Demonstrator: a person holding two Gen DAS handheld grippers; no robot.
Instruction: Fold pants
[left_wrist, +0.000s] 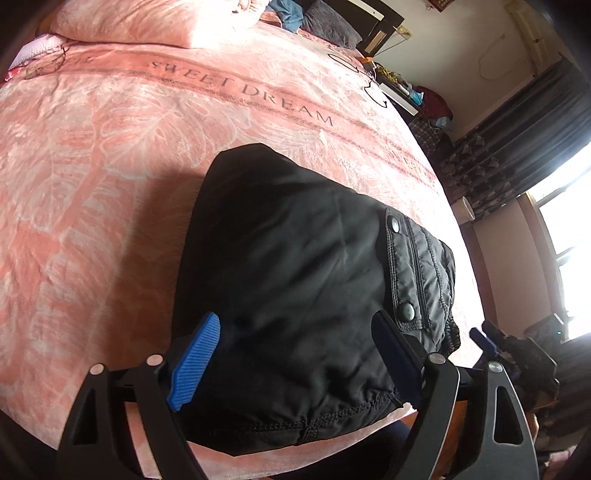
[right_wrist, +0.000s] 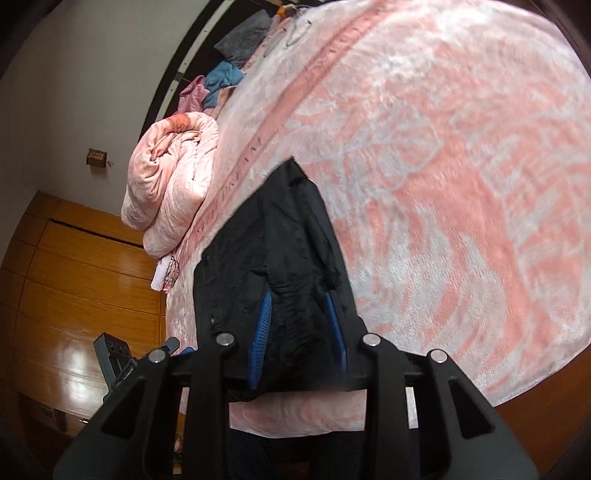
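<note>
The black pants (left_wrist: 295, 288) lie folded into a compact bundle at the near edge of the bed (left_wrist: 92, 184), on a pink leaf-patterned blanket (right_wrist: 461, 184) lettered "SWEET DREAM". My left claw (left_wrist: 295, 365) is spread wide, its blue pads (left_wrist: 195, 365) straddling the hem side of the bundle without pinching it. Two metal snaps (left_wrist: 395, 224) and the gathered waistband face the bed's right side. My right claw (right_wrist: 299, 336) has its two blue pads (right_wrist: 260, 339) standing narrowly apart with bunched black fabric between them; I cannot tell if they truly pinch it. Beyond the bundle the blanket runs open and flat toward a pink pillow (left_wrist: 147, 22) and a rolled pink quilt (right_wrist: 173, 177) at the far end. Wooden floor (right_wrist: 74, 277) shows past the bed's edge.
</note>
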